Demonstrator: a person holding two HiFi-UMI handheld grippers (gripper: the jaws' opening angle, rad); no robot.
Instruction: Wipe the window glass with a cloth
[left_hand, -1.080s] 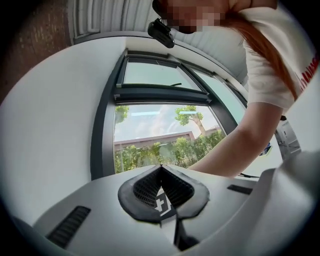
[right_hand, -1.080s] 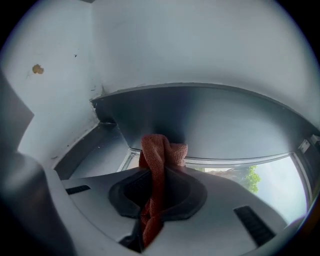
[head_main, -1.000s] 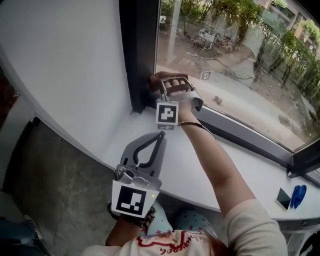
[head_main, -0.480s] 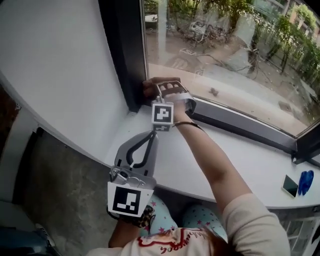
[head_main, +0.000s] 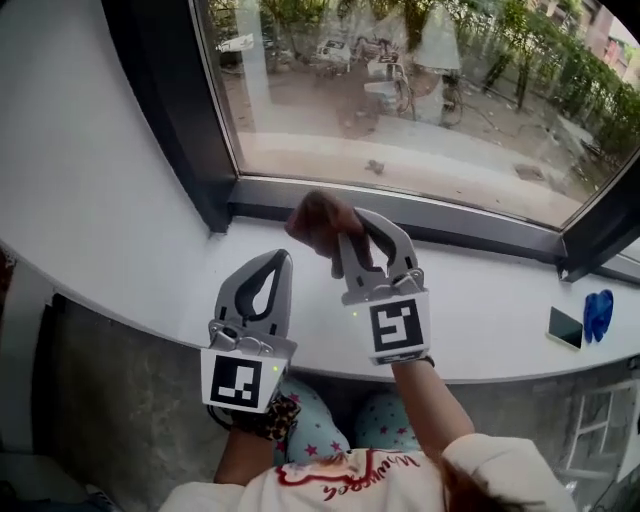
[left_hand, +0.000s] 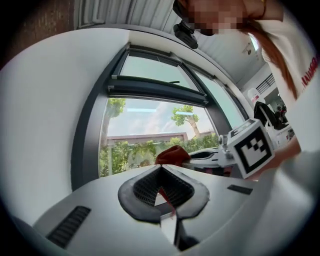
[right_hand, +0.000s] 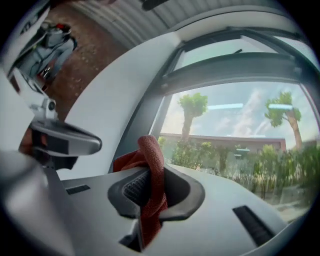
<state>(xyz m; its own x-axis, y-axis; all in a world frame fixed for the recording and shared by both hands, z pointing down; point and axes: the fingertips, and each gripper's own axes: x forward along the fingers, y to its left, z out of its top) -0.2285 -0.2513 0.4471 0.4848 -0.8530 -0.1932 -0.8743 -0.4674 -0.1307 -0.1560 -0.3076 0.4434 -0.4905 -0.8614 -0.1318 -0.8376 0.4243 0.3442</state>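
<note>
Dark-red soft terry cloth (head_main: 318, 222): pinched in closed right gripper (head_main: 348, 232), just below window glass (head_main: 400, 90), off pane; left gripper (head_main: 272, 262) closed, empty; prob. light, limp; grip bunched mid-fold.

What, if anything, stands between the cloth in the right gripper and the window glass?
Nothing visible. The right gripper holds the cloth over the sill, short of the window glass, with open air between. The left gripper sits off to the side.
</note>
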